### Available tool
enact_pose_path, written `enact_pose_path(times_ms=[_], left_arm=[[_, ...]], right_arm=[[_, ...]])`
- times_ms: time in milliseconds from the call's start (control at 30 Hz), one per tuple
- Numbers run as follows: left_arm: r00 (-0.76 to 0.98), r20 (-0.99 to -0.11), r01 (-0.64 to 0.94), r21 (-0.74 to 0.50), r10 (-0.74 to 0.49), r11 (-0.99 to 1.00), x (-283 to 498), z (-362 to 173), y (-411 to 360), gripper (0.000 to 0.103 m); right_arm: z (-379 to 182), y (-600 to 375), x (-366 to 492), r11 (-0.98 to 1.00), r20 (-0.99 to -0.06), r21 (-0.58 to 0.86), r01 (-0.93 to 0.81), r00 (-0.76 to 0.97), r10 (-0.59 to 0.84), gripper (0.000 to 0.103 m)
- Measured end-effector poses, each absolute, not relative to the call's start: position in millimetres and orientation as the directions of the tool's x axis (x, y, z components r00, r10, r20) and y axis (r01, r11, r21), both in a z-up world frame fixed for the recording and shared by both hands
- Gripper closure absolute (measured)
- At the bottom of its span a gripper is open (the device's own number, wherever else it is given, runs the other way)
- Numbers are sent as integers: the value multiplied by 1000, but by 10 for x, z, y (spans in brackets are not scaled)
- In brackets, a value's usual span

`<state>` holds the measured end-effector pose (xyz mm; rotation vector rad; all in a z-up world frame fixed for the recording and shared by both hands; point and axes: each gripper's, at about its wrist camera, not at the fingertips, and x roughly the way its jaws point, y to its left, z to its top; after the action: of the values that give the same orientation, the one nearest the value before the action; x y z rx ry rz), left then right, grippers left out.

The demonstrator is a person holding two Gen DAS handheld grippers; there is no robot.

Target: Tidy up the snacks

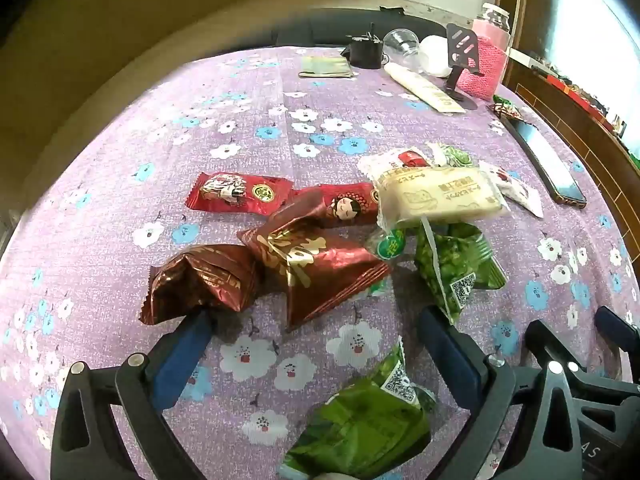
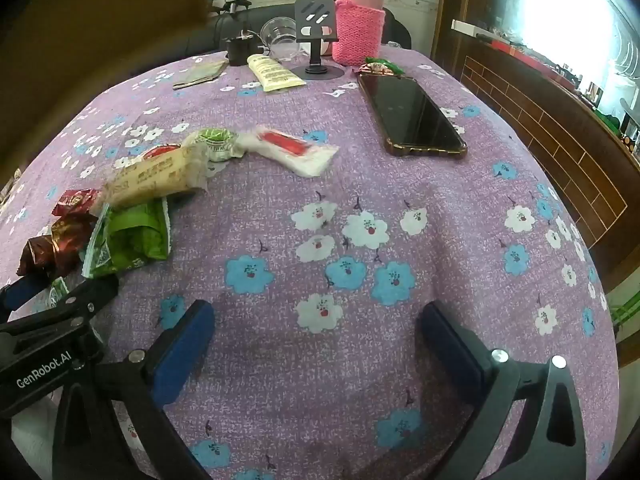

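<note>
While left gripper [image 1: 316, 344] gapes, green packet [image 1: 360, 428] between fingers [image 1: 180, 360].

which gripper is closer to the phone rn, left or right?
Right. The right gripper hovers open over bare tablecloth, with the phone ahead and slightly to its right. The left gripper sits open over the snack pile, further left; the phone lies far off to its right.

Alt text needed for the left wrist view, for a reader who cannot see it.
The open left gripper hovers above a purple floral tablecloth strewn with snack packets: dark red foil packets, green packets and a cream bar. A phone lies to the right.
</note>
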<state>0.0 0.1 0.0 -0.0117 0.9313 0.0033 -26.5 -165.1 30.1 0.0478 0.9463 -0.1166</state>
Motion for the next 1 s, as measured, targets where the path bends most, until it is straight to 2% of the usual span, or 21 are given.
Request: enact_pose_path(times_ms=[1000], left_arm=[[596,-803,-12,-5,3,1000,-19,-9,-16,0]], right_arm=[[304,-1654,-268,993,-813,-9,120,578,-77,0]])
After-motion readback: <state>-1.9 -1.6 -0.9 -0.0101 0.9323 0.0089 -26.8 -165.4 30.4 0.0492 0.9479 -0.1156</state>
